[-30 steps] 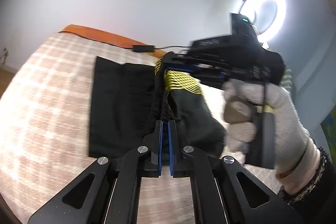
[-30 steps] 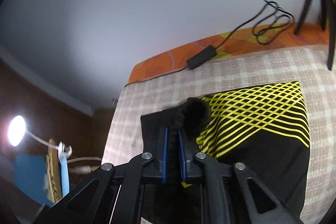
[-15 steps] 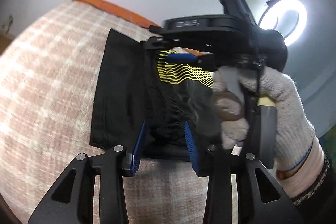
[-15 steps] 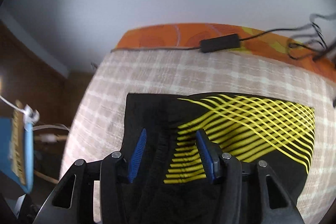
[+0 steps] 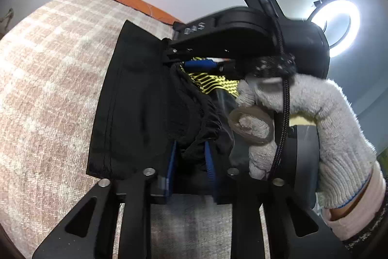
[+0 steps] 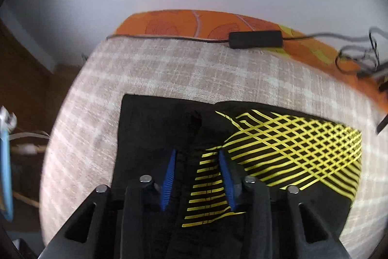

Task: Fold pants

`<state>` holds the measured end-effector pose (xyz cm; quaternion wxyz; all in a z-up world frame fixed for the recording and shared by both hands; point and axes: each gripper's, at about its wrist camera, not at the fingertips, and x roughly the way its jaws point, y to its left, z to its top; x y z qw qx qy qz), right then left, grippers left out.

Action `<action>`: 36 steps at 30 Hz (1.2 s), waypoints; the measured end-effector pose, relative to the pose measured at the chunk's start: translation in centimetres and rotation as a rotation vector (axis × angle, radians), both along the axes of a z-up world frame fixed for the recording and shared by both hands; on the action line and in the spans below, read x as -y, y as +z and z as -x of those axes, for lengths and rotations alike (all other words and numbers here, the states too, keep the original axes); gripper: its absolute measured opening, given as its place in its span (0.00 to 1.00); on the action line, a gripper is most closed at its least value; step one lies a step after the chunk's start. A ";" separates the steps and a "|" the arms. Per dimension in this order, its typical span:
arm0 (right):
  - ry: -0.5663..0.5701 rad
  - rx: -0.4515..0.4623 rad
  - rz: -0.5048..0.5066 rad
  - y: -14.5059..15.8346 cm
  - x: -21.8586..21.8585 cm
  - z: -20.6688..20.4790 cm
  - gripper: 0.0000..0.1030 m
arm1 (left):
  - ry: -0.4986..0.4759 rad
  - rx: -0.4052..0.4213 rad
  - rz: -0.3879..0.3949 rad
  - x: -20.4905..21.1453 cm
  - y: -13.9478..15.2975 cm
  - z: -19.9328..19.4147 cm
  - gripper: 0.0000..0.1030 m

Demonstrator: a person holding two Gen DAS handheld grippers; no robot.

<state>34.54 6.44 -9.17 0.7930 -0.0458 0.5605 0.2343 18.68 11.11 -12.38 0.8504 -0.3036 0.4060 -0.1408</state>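
On the checked bedspread [image 6: 169, 69]: black pants [image 6: 155, 132], folded, lie flat.
Left gripper [image 5: 190, 162]: spread, gathered waistband bunched between its fingers.
Right gripper [image 6: 197, 171]: spread over yellow-lined panel, beside the left.

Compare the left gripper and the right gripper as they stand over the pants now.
The left gripper has gathered black waistband between its pads; the right gripper frames flat, yellow-striped fabric. The left sits narrower; the right spreads wider. Both are open over the pants.
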 end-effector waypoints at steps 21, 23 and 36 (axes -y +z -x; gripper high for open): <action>-0.027 -0.002 -0.199 3.9 -0.9 1.1 0.12 | 0.068 0.075 -0.011 -4.2 2.3 2.4 0.09; -0.010 -0.009 -0.198 3.3 -1.8 1.4 0.12 | 0.089 0.058 -0.017 -5.1 1.9 2.7 0.09; 0.115 0.031 -0.275 3.2 -2.2 2.6 0.57 | 0.180 -0.003 -0.145 -6.4 1.9 3.4 0.08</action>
